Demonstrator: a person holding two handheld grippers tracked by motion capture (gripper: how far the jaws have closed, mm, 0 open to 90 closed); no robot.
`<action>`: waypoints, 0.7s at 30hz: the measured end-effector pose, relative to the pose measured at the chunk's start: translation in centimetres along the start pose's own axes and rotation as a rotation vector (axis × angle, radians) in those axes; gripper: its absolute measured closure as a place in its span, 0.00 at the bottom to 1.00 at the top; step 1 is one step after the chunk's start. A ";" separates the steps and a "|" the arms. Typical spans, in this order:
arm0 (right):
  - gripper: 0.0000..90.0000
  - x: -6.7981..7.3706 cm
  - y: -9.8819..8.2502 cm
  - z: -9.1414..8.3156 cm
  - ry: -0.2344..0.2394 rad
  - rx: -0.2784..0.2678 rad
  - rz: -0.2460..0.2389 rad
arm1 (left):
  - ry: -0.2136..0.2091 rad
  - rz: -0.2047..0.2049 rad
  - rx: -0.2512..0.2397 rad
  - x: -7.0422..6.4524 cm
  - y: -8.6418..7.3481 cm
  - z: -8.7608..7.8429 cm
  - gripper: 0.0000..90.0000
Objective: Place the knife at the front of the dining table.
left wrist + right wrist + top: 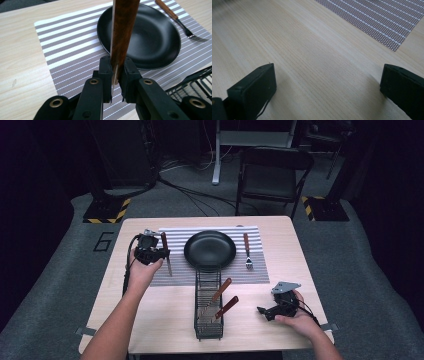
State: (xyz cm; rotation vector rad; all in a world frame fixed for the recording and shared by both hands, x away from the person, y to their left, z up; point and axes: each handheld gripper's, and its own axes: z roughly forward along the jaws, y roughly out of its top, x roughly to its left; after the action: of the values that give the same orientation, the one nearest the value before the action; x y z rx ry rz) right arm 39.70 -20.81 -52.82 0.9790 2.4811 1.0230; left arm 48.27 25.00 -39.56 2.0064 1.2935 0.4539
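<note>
Left tongs [117, 75] clenched on wooden-handled knife [123, 30], handle gripped between pads, blade edge showing. Knife held over striped placemat [67, 55], left of black plate [150, 40]. Fork [247, 251] lies on placemat right of plate. Wire basket [207, 307] below plate holds two more wooden-handled utensils. Right tongs [327, 85] released, jaws wide apart, low over bare table [312, 50].

- Knife [124, 30]: brown wooden handle, thin steel blade, clamped upright-tilted over the striped placemat [67, 50], at nine o'clock of the black plate [152, 37].
</note>
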 end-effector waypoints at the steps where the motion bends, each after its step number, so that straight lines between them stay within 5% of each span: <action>1: 0.00 0.0 0.0 0.0 0.000 0.000 0.000 | 0.000 0.008 0.008 0.1 -0.1 0.2 0.89; 14: 0.00 0.0 0.0 0.0 0.000 -0.001 0.000 | 0.005 -0.008 -0.014 0.6 0.0 1.9 0.89; 21: 0.00 0.0 0.0 0.0 0.000 0.000 0.001 | -0.015 -0.078 -0.042 1.7 0.1 3.0 0.89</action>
State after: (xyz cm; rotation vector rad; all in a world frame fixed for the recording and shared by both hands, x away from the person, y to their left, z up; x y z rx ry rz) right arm 39.70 -20.81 -52.81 0.9800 2.4809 1.0229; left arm 50.93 25.42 -41.67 1.9135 1.3371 0.4246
